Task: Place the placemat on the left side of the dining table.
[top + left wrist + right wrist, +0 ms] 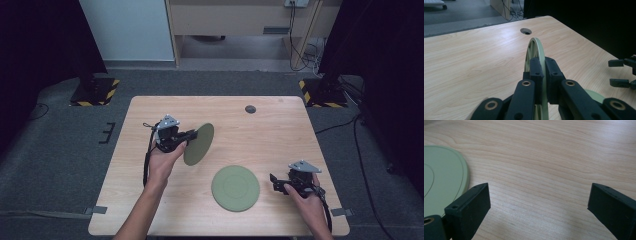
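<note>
Pale wood counter [150, 200] on a grey carpeted floor, dark curtains at either side of the frame. At centre left of the high view a green plate [199, 144] is held on edge, clear of the counter, its rim pinched between the jaws of the left gripper [192, 134]; in the left gripper view the jaws press on both faces of that plate [535, 47], which stands upright and runs straight away from the camera. A second green plate [235, 188] lies flat at lower centre, down and to the right of the held one, with bare wood between them. The right gripper [274, 181] rests low at lower right, just beside the flat plate's right edge, its jaws spread wide with nothing between them; the right gripper view shows that plate [441, 182] at the left, beyond the left jaw. The left hand looks placed to bring its plate down over the flat one. Open counter surrounds both; a round cable hole [250, 109] sits near the far edge.
</note>
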The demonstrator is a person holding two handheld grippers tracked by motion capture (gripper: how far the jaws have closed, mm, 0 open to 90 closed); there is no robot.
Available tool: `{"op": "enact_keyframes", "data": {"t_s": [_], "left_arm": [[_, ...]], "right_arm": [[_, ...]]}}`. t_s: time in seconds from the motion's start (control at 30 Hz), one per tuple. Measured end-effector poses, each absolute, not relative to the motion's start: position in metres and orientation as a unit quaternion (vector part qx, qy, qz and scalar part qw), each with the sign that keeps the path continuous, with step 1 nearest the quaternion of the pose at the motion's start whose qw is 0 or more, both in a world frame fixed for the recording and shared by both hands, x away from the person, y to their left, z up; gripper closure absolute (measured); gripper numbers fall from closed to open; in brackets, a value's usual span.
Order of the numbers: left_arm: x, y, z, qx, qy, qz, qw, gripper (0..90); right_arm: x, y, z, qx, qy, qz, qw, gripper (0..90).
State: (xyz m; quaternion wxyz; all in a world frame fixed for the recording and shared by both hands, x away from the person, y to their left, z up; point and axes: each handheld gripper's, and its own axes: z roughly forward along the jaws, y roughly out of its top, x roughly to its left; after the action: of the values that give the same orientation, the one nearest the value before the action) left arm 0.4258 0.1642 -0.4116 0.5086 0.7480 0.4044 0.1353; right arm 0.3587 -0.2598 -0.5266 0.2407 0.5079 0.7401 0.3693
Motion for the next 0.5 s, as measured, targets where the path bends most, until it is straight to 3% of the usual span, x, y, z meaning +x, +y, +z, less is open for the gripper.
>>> {"op": "enact_keyframes", "data": {"t_s": [0.5], "left_arm": [[0.424,0.192,-0.41,0.74,0.418,0.151,0.505,85.5]], "right_arm": [[0.36,-0.262,-0.528,0.51,0.742,0.362,0.242,4.3]]}}
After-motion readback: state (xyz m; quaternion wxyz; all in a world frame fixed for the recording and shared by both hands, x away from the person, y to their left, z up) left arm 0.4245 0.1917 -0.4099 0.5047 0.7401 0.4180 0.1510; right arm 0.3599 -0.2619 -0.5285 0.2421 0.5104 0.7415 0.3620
